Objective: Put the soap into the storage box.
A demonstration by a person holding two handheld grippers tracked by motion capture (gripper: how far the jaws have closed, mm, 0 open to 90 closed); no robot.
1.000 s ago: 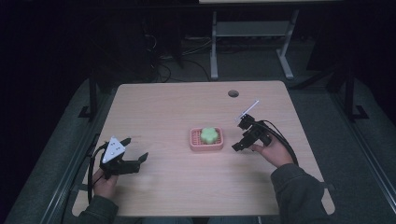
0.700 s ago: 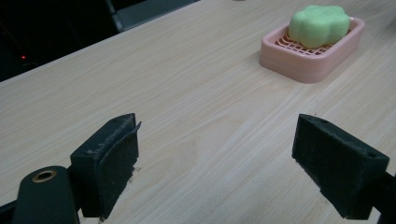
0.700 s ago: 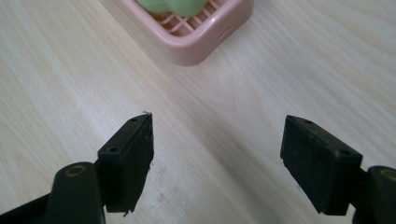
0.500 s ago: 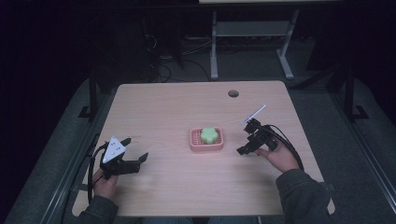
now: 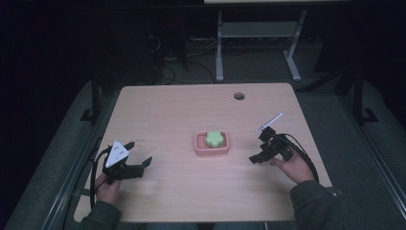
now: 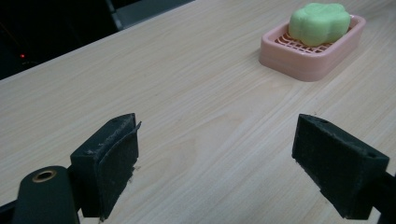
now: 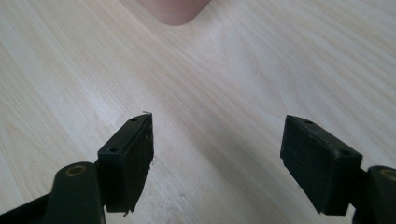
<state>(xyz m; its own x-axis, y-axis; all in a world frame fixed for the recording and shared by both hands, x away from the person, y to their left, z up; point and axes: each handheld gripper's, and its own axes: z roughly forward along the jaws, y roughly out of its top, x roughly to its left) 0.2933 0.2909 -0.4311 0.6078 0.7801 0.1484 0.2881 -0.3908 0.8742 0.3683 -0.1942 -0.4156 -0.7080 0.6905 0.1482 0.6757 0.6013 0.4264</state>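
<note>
— Dark room all around, with a metal stand and loose cables on the floor behind. Pale wooden table (image 5: 158, 110) in the middle, bare apart from one item. Round cable hole (image 5: 239, 96) near its far edge.

— And that item?

— Pink soap dish (image 5: 211, 143) near the table's centre, holding a green flower-shaped soap (image 5: 216, 138). Soap lying flat on the dish's slatted top, untouched by either tool (same pair seen in the left gripper view, up in the far right corner).

— Position of the left tool?

— Left gripper (image 5: 139, 158) low at the near left of the table, well apart from the dish, held in a hand (image 5: 106, 188). Jaws spread wide, nothing between them but bare wood.

— And the right one?

— Right gripper (image 5: 257, 149) just right of the dish, near it but not touching, held in the other hand (image 5: 295, 167). Jaws likewise wide apart and empty, pointing toward the dish corner at the top of its own view.

— Progress so far?

— Judged as barely begun: soap in the dish, no grasp made. Left to do: closing in on the soap or dish, most likely with the right gripper as the nearer one, then gripping and moving it.
</note>
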